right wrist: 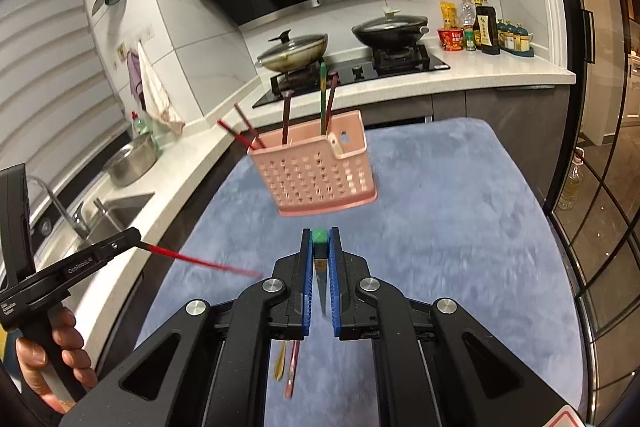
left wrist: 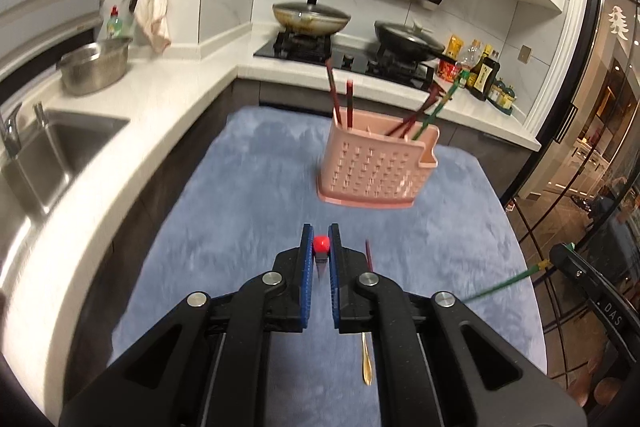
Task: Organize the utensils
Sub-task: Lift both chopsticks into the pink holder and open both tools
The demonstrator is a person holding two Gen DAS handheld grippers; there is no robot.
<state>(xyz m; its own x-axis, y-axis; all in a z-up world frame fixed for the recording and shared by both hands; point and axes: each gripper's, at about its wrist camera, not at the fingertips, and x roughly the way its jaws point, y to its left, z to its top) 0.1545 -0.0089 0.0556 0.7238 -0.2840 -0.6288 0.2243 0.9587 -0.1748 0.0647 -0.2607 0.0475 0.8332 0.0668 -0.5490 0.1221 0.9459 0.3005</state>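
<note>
gold spoon [left wrist: 366,363]: bowl end hidden under left hand-held gripper [left wrist: 320,251] | red chopstick [right wrist: 200,261]: motion-blurred

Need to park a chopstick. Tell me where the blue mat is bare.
Bare: blue mat right of the pink holder, and left of it toward the counter. Crowded: under the grippers, where a gold spoon and a red chopstick lie.

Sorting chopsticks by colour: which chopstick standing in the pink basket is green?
The green chopstick at the basket's notched end, yellow-banded near its top; the other sticks standing there are dark red.
</note>
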